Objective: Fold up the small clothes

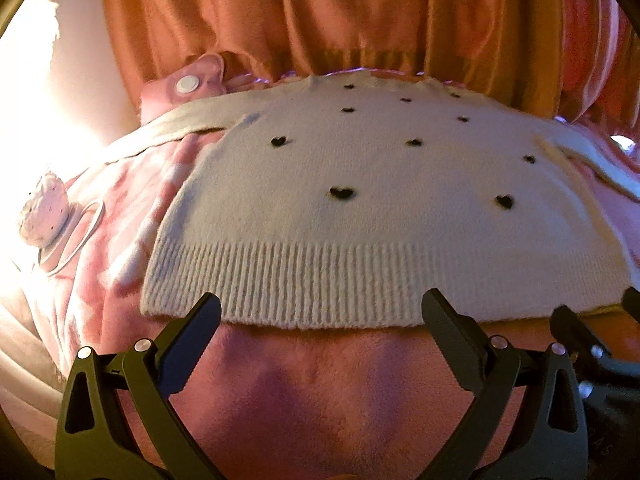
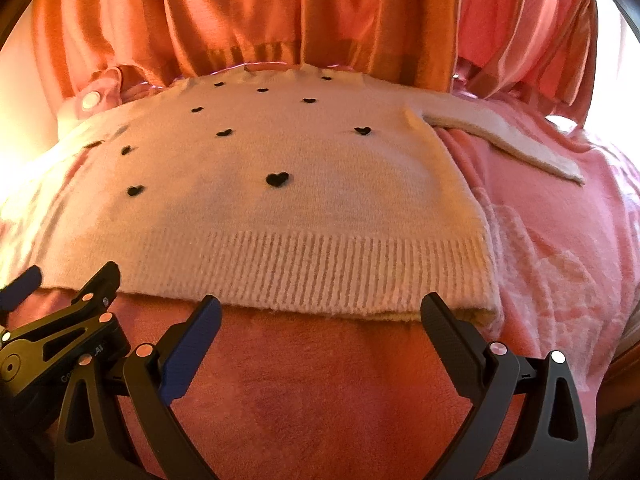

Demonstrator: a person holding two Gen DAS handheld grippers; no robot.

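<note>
While a small pink plush object (image 1: 44, 216) rests at the far left on the pink blanket (image 1: 320, 384), the left claw (image 1: 320, 312) gapes wide and empty at the ribbed hem of the cream sweater (image 1: 384, 184). Spread flat with black hearts, sleeves out, the sweater meets the right claw (image 2: 320, 314), equally wide, holding nothing. Orange curtains (image 2: 280, 12) hang behind.

A cream knitted sweater (image 1: 384, 216) dotted with small black hearts (its hem is ribbed) lies on a pink blanket (image 2: 552, 248) with a paler pink pattern. Behind hangs an orange curtain (image 1: 320, 12). Both grippers are black.
</note>
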